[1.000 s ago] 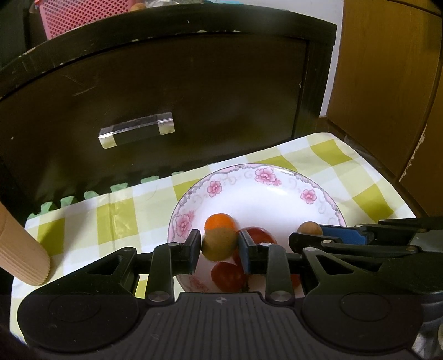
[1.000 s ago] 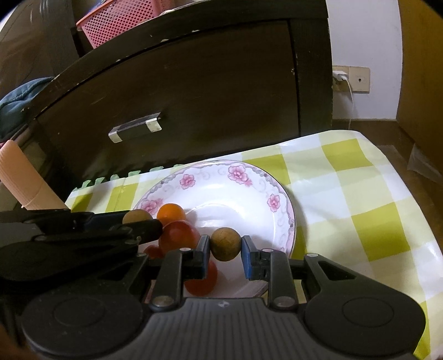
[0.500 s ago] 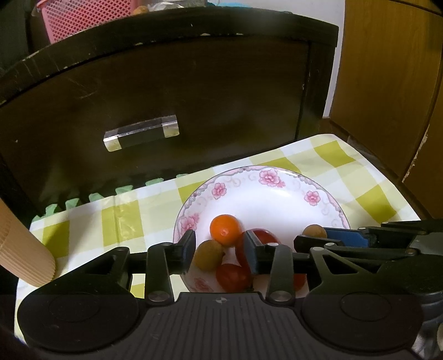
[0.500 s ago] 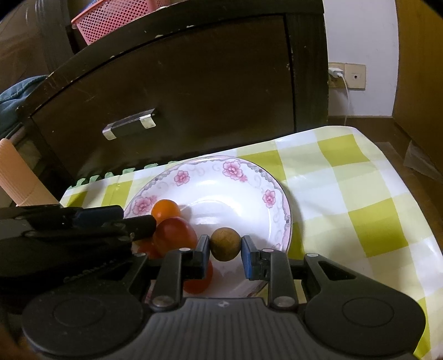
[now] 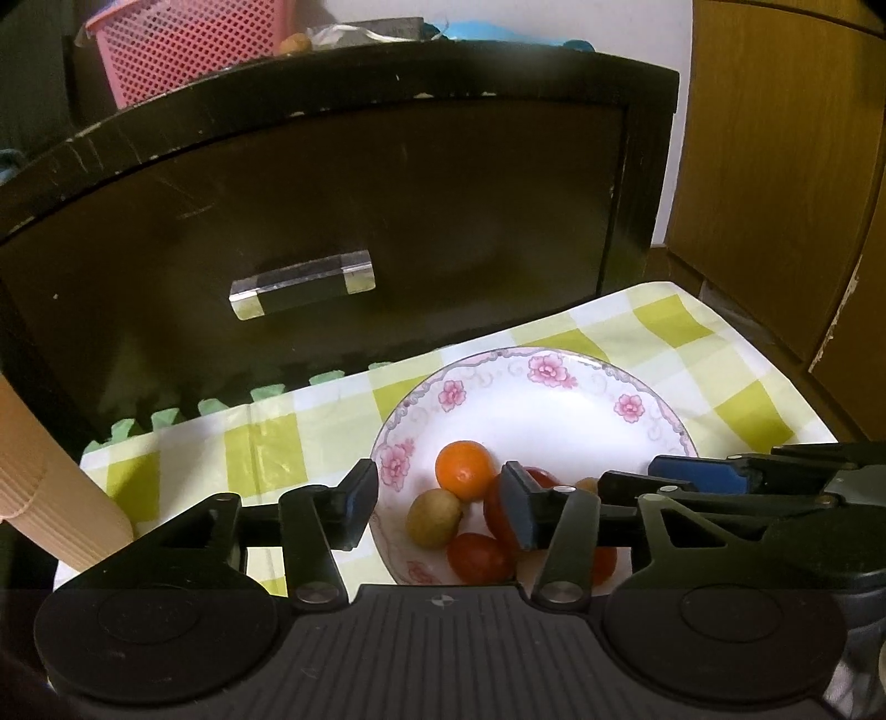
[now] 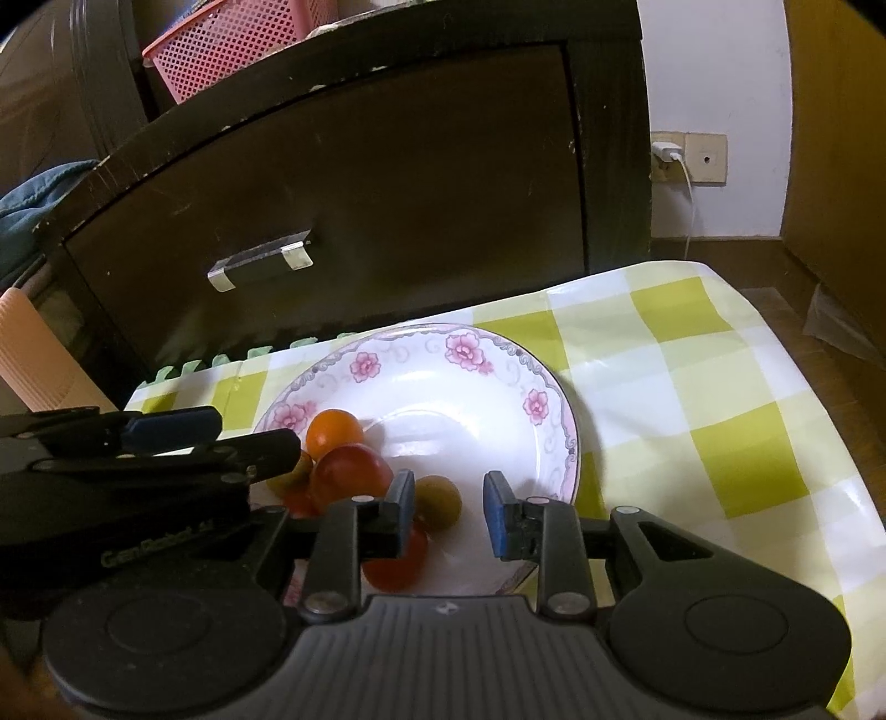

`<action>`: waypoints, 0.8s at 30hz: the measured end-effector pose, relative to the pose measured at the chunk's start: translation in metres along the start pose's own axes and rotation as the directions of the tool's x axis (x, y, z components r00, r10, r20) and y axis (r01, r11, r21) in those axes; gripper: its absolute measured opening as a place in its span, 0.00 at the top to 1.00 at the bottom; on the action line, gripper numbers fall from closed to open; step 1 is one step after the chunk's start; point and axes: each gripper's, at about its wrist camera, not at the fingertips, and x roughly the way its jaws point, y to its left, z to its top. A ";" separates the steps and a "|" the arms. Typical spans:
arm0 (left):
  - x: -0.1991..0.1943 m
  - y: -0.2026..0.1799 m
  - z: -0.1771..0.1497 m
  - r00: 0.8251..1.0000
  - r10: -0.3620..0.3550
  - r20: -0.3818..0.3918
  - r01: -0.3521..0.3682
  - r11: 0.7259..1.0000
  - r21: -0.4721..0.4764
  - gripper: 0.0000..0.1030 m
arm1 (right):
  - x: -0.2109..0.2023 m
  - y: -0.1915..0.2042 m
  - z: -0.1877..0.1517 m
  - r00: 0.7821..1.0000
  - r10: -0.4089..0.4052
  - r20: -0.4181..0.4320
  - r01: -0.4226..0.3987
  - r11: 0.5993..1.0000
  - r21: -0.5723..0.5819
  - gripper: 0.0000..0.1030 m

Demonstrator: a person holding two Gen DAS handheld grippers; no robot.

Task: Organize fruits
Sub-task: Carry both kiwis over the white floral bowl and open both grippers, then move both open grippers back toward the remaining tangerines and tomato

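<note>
A white plate with pink flowers [image 5: 554, 421] [image 6: 443, 399] holds an orange [image 5: 464, 469], red tomatoes [image 5: 479, 556] and small brown fruits. My left gripper [image 5: 437, 507] hangs over the plate's left side and its jaws are opening. An olive-brown fruit [image 5: 434, 518] lies loose on the plate below them, touching neither pad. My right gripper [image 6: 449, 516] is over the plate's front and its jaws are opening a little. A brown fruit [image 6: 440, 501] rests beside the left pad, with a gap to the right pad. Each gripper shows in the other's view: right gripper [image 5: 637, 471], left gripper [image 6: 243, 435].
The plate sits on a yellow-green checked cloth [image 6: 720, 443]. Behind it stands a dark cabinet with a clear drawer handle [image 5: 302, 282] and a pink basket [image 5: 194, 50] on top. A ribbed beige cylinder [image 5: 44, 498] leans at the left. A wall socket [image 6: 686, 158] is at the right.
The left jaws spread and let go of the olive-brown fruit, which now lies on the plate by the orange. The right jaws parted slightly and its brown fruit sank to the plate.
</note>
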 end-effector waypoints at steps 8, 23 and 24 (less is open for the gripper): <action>-0.012 -0.001 0.003 1.000 0.001 0.018 -0.001 1.000 0.004 0.41 | -0.011 0.002 0.003 1.000 -0.008 0.026 0.008 1.000 -0.001 0.73; -0.047 0.000 -0.001 0.999 0.003 0.044 -0.004 1.000 0.019 0.39 | -0.044 0.015 -0.003 0.998 -0.004 0.055 0.004 1.000 0.012 0.73; -0.050 0.000 -0.001 0.999 0.003 0.045 -0.004 1.000 0.019 0.39 | -0.047 0.016 -0.004 0.998 -0.002 0.055 0.002 1.000 0.014 0.73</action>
